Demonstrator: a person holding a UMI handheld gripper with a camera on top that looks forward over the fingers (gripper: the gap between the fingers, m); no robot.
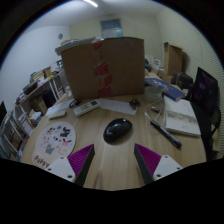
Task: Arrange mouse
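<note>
Clearly nothing is done yet: my jaws (113,163) hang apart and empty, and the mouse (118,129) rests untouched on the counter (110,150) just ahead, before the cardboard box (103,66).

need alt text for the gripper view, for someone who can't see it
A black computer mouse lies on a wooden desk just ahead of the open hand-held gripper, whose two pink-padded fingers hold nothing. Beyond the mouse stands a large cardboard box; a black pen and an open notebook lie to the right.
</note>
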